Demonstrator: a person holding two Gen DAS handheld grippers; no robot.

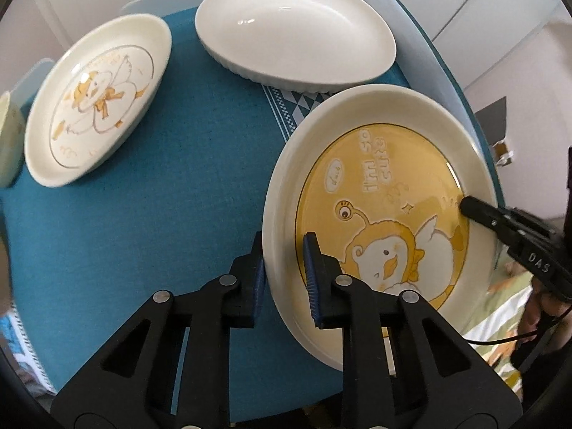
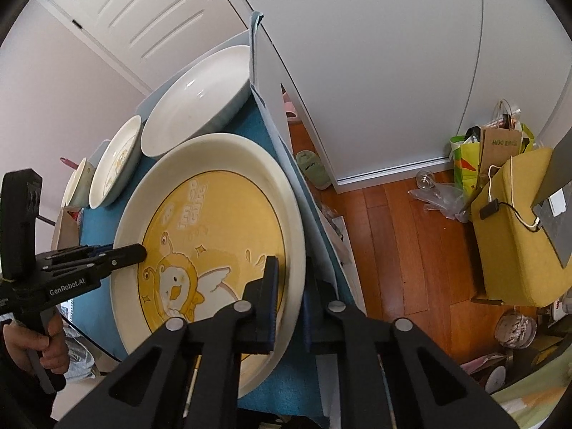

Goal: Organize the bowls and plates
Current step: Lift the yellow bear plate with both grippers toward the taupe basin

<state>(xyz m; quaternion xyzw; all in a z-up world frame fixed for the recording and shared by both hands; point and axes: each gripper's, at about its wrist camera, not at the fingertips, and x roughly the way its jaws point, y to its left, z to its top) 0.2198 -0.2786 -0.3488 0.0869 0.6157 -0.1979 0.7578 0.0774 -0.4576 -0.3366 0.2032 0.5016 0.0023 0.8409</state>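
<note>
A large cream plate with a yellow cartoon centre (image 1: 375,193) lies at the right end of the blue-clothed table (image 1: 161,196). My left gripper (image 1: 284,275) is shut on the plate's near-left rim, one pad outside and one inside. In the right wrist view my right gripper (image 2: 289,300) is shut on the opposite rim of the same plate (image 2: 214,214), by the table's edge. Behind it stand a white oval ribbed dish (image 1: 296,28), a cream plate with a duck drawing (image 1: 96,100) and a pale bowl (image 1: 9,139) at the far left.
The table's right edge drops to a wooden floor (image 2: 393,232) with a yellow stool (image 2: 514,236), shopping bags (image 2: 493,150) and a white cupboard (image 2: 375,53). A person's hand (image 2: 35,343) holds the left gripper's handle.
</note>
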